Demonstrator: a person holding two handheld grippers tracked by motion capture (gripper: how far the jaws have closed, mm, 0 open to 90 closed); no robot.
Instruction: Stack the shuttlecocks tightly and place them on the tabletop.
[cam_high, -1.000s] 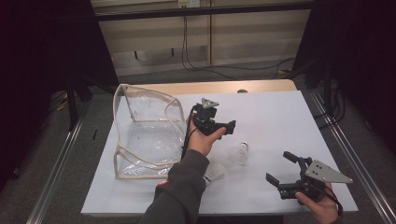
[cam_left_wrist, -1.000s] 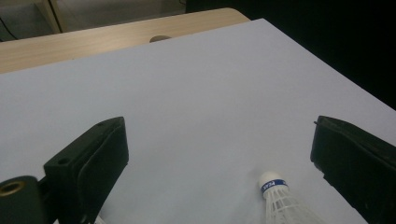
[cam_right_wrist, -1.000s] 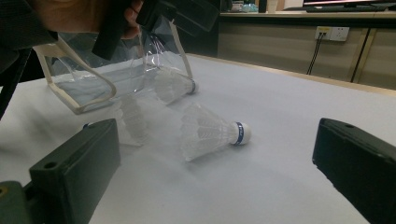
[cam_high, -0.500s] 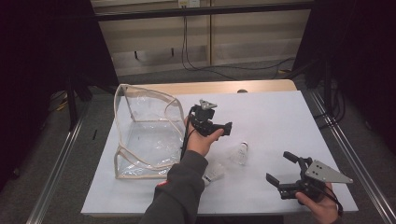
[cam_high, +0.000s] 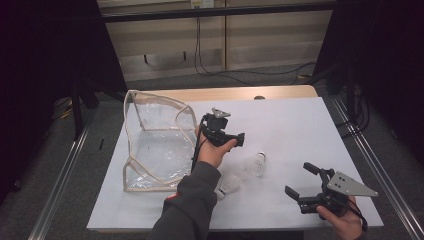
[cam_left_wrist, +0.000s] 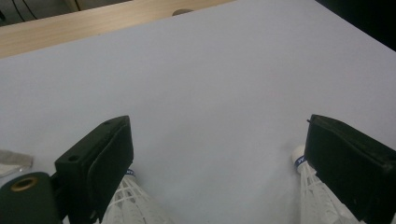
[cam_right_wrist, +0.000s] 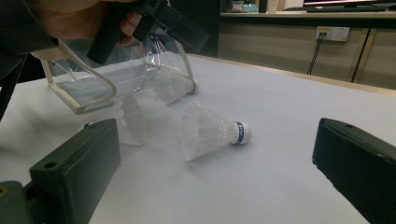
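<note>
Three white shuttlecocks lie on the white table (cam_high: 300, 125). The nearest (cam_right_wrist: 210, 130) has a blue band at its cork, a second (cam_right_wrist: 175, 86) rests beside the clear bag, and a third (cam_right_wrist: 133, 119) lies to its left. From above I see one (cam_high: 257, 164) mid-table and one (cam_high: 227, 186) by the sleeve. My left gripper (cam_high: 235, 139) hovers open over them, and two shuttlecocks (cam_left_wrist: 135, 205) (cam_left_wrist: 310, 186) peek past its jaws (cam_left_wrist: 215, 154). My right gripper (cam_high: 300, 182) is open and holds nothing, low at the front right, facing the nearest shuttlecock (cam_right_wrist: 219, 158).
A clear plastic bag (cam_high: 150, 145) with cream piping stands open on the table's left side, close to the left hand. A wooden strip (cam_high: 240, 93) runs along the table's far edge. Metal rails (cam_high: 372, 170) flank the table. The far right of the white surface is bare.
My left gripper has drifted slightly left and nearer, staying open. The right gripper and the shuttlecocks have not moved.
</note>
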